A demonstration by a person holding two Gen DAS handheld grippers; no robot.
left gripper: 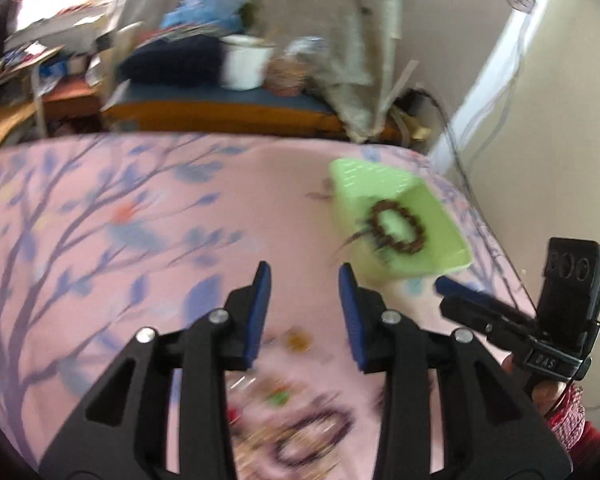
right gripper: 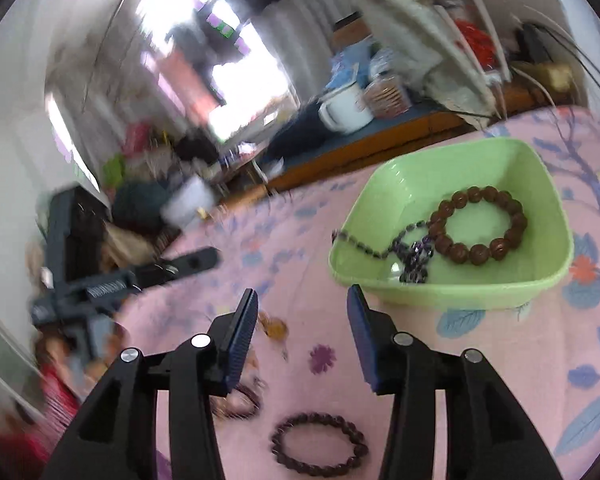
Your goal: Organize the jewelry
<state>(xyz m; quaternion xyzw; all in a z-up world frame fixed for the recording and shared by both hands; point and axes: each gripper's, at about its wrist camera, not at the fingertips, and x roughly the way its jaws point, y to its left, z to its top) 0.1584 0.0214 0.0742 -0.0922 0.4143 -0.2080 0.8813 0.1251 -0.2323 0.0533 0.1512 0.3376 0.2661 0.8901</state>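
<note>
While both grippers hang over the pink floral bedspread [right gripper: 500, 360], the left gripper [left gripper: 304, 280] and right gripper [right gripper: 302, 300] have jaws apart, nothing between them; brown bead bracelet [right gripper: 478, 226] and dark necklace [right gripper: 414, 258] sit in the green tray [right gripper: 380, 200], another dark bracelet [right gripper: 320, 442] lies on the spread

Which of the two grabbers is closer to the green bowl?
Right, it seems. The right gripper sits just in front of the green bowl, beside its near rim. The left gripper is a little farther off, its tips short of the bowl's corner.
</note>
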